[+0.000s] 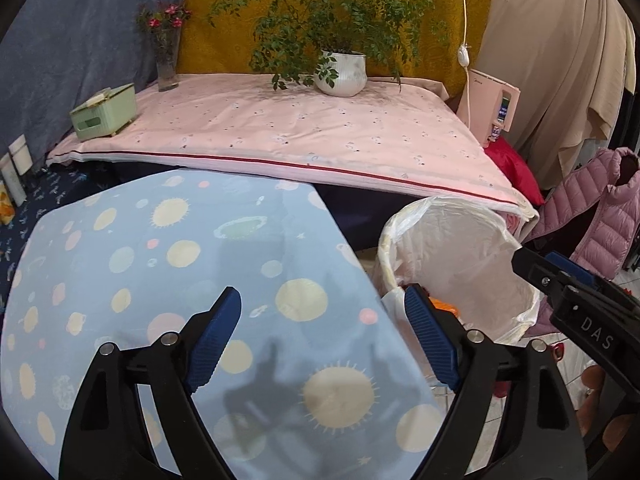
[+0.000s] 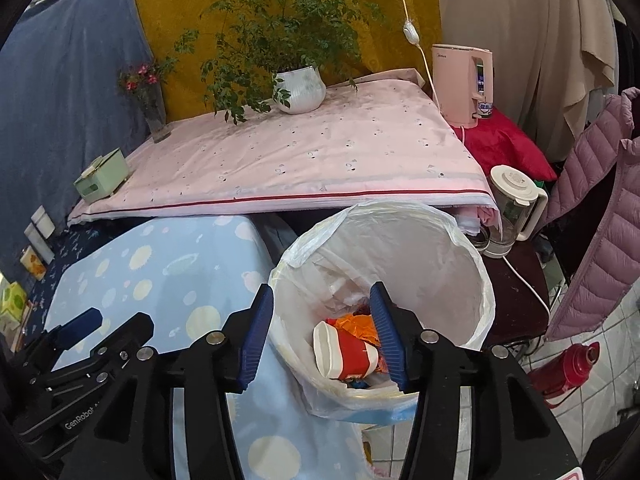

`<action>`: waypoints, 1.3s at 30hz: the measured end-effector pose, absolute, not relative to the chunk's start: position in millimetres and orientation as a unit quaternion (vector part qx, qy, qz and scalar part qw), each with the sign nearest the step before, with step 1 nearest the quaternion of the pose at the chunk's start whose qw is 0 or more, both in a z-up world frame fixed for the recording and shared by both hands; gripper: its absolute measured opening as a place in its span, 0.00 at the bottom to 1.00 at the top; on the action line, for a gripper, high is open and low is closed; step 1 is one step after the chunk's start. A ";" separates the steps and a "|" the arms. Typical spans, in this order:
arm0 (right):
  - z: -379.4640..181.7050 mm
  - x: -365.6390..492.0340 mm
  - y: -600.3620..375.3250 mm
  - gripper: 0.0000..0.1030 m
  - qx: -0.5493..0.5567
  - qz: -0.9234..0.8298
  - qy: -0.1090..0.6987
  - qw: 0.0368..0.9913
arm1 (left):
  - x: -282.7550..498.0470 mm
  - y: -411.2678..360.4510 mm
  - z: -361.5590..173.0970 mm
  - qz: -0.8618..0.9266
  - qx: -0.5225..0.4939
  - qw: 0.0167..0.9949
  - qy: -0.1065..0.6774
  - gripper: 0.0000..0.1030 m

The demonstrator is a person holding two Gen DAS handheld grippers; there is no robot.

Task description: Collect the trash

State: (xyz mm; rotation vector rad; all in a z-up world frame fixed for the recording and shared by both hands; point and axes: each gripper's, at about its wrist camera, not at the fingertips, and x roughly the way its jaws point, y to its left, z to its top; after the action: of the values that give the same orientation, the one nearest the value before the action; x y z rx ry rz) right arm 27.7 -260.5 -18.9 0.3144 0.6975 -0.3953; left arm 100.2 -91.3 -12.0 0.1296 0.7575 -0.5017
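Observation:
A trash bin lined with a white plastic bag (image 2: 448,264) stands beside the blue planet-print cloth (image 2: 168,268). Inside lie a red and white paper cup (image 2: 344,354) and orange wrappers (image 2: 356,326). My right gripper (image 2: 322,334) is open and empty, above the bin's near rim. My left gripper (image 1: 324,336) is open and empty over the blue cloth (image 1: 180,248), with the bin (image 1: 460,248) to its right. The right gripper's body (image 1: 580,312) shows at the right edge of the left wrist view. The left gripper (image 2: 80,328) shows at lower left in the right wrist view.
A pink-covered table (image 2: 304,160) holds a potted plant (image 2: 300,88), a flower vase (image 2: 156,120) and a green box (image 2: 102,180). A pink appliance (image 2: 464,80), a kettle (image 2: 512,208), a red thermos (image 2: 564,368) and a pink jacket (image 2: 600,216) stand to the right.

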 end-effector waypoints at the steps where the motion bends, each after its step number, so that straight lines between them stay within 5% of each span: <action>1: -19.6 26.9 -258.3 0.50 0.149 -0.192 0.341 0.908 | 98.9 -88.9 -13.1 -0.238 0.066 0.897 0.366 0.78; 12: -28.8 15.6 -232.9 0.56 0.109 -0.209 0.360 0.903 | 85.6 -66.3 -28.2 -0.212 0.072 0.897 0.380 0.84; 27: -44.3 3.1 -219.9 0.94 0.092 -0.221 0.391 0.889 | 75.9 -51.1 -40.2 -0.190 0.068 0.896 0.396 0.90; 39: -46.1 -4.9 -217.6 0.93 0.075 -0.232 0.396 0.885 | 69.6 -52.1 -37.1 -0.182 0.064 0.900 0.390 0.91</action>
State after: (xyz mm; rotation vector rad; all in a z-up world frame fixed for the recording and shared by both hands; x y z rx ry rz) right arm -4.9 -217.6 -46.1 0.1569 0.8233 -0.4831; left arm 69.6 -52.1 -37.1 0.1320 0.8075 -0.3773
